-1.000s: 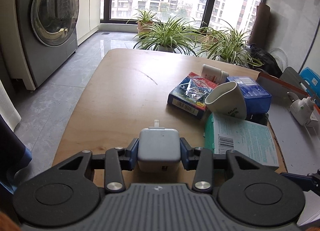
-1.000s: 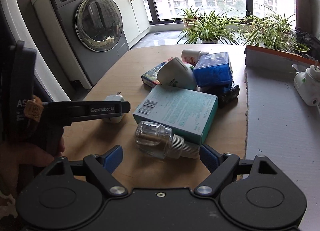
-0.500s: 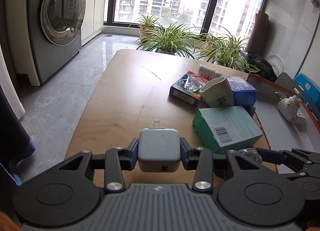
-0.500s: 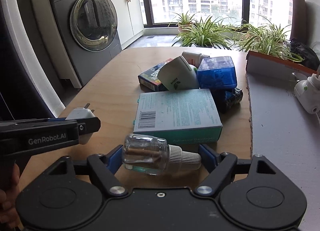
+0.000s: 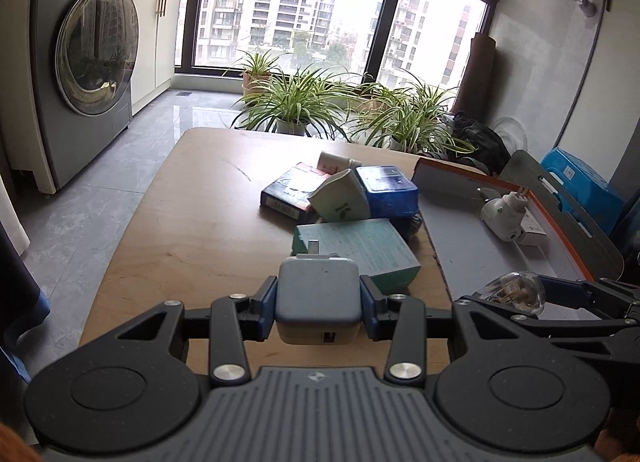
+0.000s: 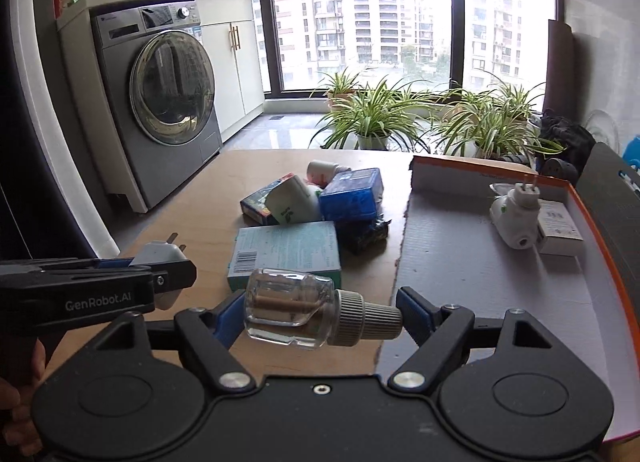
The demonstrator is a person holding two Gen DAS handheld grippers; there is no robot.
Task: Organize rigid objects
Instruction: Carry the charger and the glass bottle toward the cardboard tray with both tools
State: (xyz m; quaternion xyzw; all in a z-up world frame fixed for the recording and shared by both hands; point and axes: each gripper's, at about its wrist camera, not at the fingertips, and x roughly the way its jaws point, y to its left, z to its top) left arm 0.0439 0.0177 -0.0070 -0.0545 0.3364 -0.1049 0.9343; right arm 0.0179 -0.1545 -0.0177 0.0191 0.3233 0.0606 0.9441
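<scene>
The glass bottle (image 6: 304,312) lies sideways, held end to end in the right gripper (image 6: 320,316), above the table edge (image 6: 224,177). It looks light, slippery, breakable. The left gripper (image 5: 318,302) squeezes a hard charger (image 5: 318,294).

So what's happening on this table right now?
A person is tidying loose items with a handheld gripper in each hand. The left gripper is shut on a white charger plug, and the right gripper, whose jaws have just closed, holds a clear glass bottle lengthwise, with nothing seen under it. Boxes and a cup are piled on the wooden table. The shallow box lid to the right already holds a white plug-in device.
</scene>
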